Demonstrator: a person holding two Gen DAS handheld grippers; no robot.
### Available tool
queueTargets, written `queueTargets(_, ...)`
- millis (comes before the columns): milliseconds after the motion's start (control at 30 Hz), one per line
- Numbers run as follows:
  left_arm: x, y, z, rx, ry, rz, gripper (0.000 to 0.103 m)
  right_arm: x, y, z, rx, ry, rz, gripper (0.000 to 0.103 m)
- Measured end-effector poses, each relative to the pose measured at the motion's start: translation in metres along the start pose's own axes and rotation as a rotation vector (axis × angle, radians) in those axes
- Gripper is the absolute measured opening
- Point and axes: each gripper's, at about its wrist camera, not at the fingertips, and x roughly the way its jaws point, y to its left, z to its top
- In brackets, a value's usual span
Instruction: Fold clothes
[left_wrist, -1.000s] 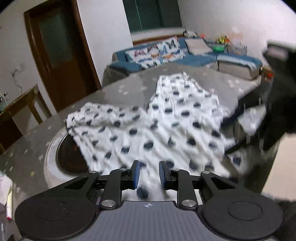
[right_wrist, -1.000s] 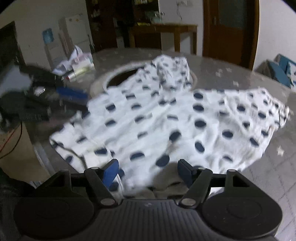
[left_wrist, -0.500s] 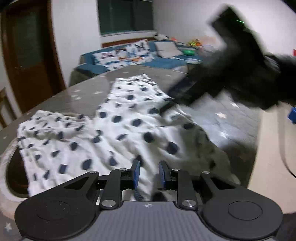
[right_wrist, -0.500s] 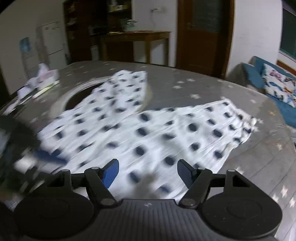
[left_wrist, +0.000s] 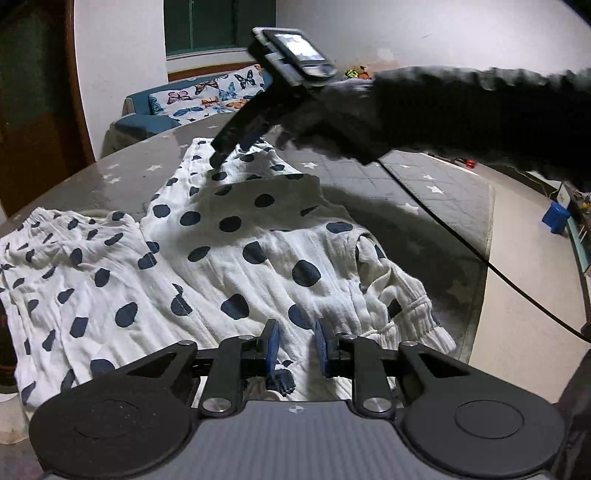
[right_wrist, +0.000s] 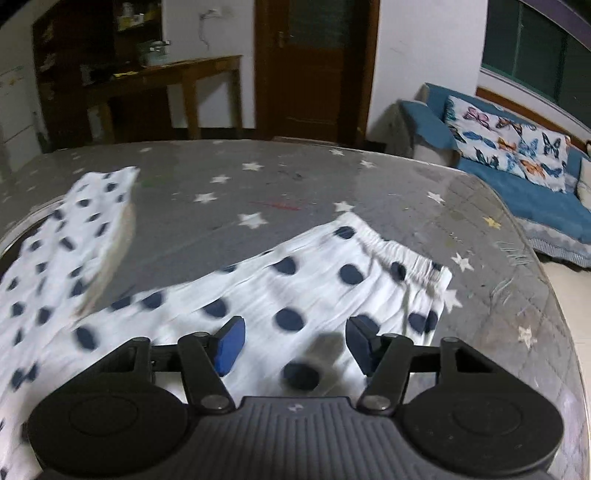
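Note:
A white garment with navy dots (left_wrist: 258, 251) lies spread and rumpled on the grey star-print table (left_wrist: 388, 192). My left gripper (left_wrist: 296, 343) sits at its near edge, its blue pads close together with a bunch of the cloth caught between them. A dark-sleeved arm holds my right gripper (left_wrist: 221, 157), reaching across to the far end of the garment. In the right wrist view the right gripper (right_wrist: 293, 343) is wide open, low over the garment (right_wrist: 295, 288) near its elastic hem (right_wrist: 406, 258). Nothing is between its fingers.
A black cable (left_wrist: 461, 240) trails from the right gripper over the table edge to the floor. A blue sofa with butterfly cushions (right_wrist: 517, 177) stands beyond the table (right_wrist: 295, 177). A wooden door (right_wrist: 314, 66) and a side table (right_wrist: 184, 74) are behind.
The right gripper has swung from the near side of the garment across to its far elastic end, staying open. The left gripper keeps the same bunch of cloth and has turned rightward.

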Motion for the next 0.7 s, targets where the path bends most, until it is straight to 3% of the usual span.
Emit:
queueTargets(467, -0.005, 0.011, -0.001, -0.032, -0.015, -0.015, 0.024, 0.053, -0.04, 0.037, 0.115, -0.026, -0.104, 0.061)
queueTargets(600, -0.008, 0.014, -0.001, -0.044, -0.024, -0.012, 0.024, 0.047, -0.03, 0.046, 0.051, -0.035, -0.121, 0.061)
queueTargets(700, -0.021, 0.023, 0.002, -0.075, -0.061, 0.035, 0.024, 0.037, -0.013, 0.054, -0.013, -0.04, -0.06, 0.061)
